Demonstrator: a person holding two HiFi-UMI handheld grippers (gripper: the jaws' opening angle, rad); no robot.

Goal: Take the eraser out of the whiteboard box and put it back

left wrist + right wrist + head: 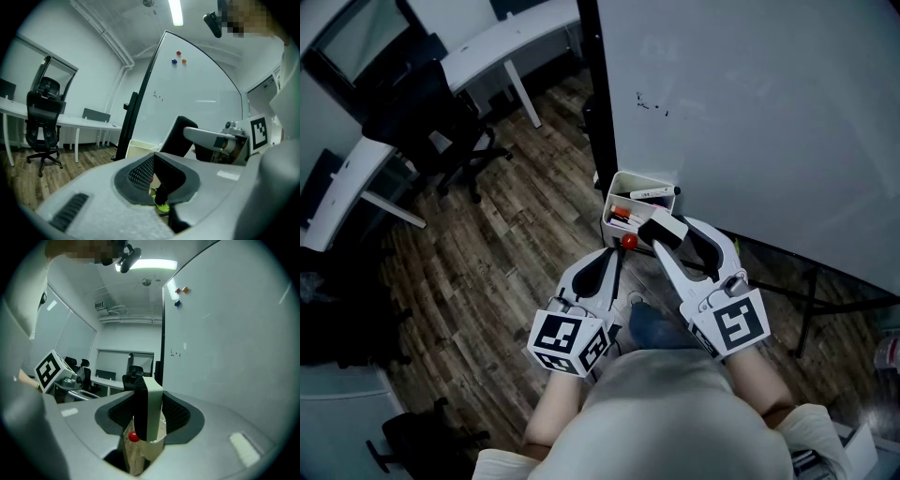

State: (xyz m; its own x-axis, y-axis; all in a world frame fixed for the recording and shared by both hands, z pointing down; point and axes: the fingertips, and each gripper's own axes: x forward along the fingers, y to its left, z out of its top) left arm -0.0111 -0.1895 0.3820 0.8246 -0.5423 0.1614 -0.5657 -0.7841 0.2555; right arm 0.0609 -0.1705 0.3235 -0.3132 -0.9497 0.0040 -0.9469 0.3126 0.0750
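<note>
The eraser [662, 226], white with a black felt face, hangs just above the front of the white whiteboard box [623, 181], and my right gripper [672, 234] is shut on it. In the right gripper view the eraser [148, 408] stands on edge between the pads, with the box [158, 449] and a red ball-shaped thing [133, 436] below it. Markers [652, 192] lie in the box. My left gripper [617, 251] sits low and left of the box, shut with nothing in it. The left gripper view shows the eraser [179, 136] to the right.
The whiteboard [750, 103] fills the upper right, with a black stand post [598, 103] at its left edge. A black office chair [441, 127] and white desks [502, 42] stand at the left on the wood floor. Small magnets [178, 56] sit high on the board.
</note>
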